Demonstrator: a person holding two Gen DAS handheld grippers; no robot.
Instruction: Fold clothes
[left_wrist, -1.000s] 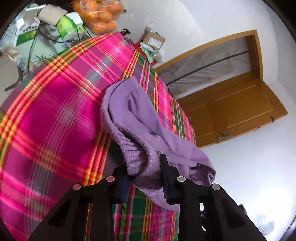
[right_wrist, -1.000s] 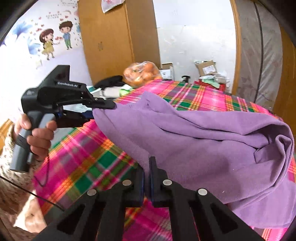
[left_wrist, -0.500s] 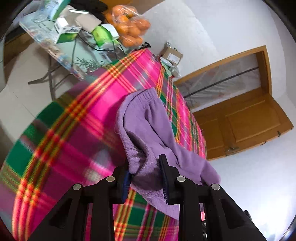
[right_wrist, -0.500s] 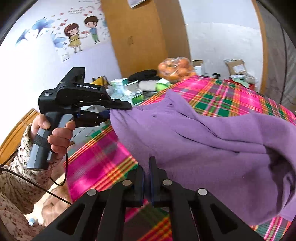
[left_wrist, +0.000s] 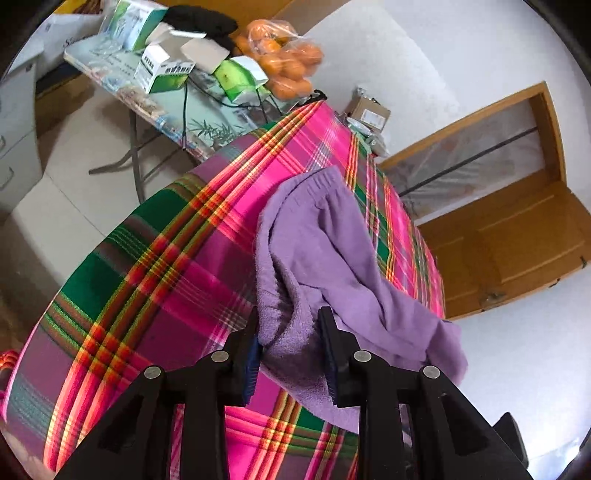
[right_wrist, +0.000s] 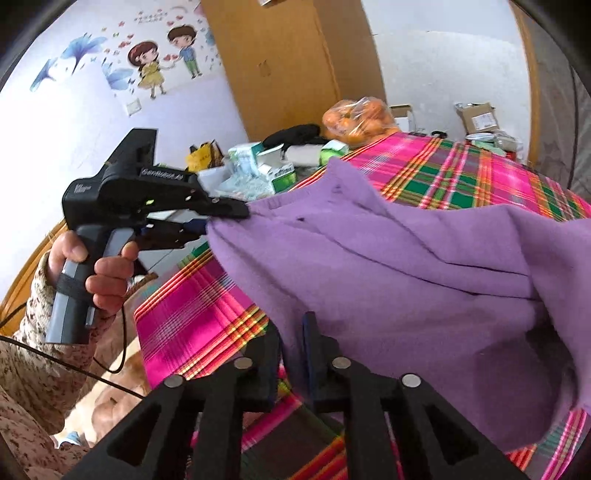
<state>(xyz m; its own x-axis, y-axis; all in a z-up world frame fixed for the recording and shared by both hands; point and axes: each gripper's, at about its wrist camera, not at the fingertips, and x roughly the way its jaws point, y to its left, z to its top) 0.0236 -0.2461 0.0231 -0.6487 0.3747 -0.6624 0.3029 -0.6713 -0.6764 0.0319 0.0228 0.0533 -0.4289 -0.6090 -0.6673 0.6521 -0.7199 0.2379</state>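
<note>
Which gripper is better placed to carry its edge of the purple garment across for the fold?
Probably the left gripper: it grips the garment at an outer corner, free to swing over. The right gripper pinches mid-edge, better as anchor.

Bag of oranges (left_wrist: 284, 62), boxes (left_wrist: 162, 70) on side table (left_wrist: 207, 122)

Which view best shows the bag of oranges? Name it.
The left wrist view: the bag of oranges sits near and sharp, fruit countable through the plastic. The right wrist view shows it smaller, farther away, partly hidden behind the tablecloth.
</note>
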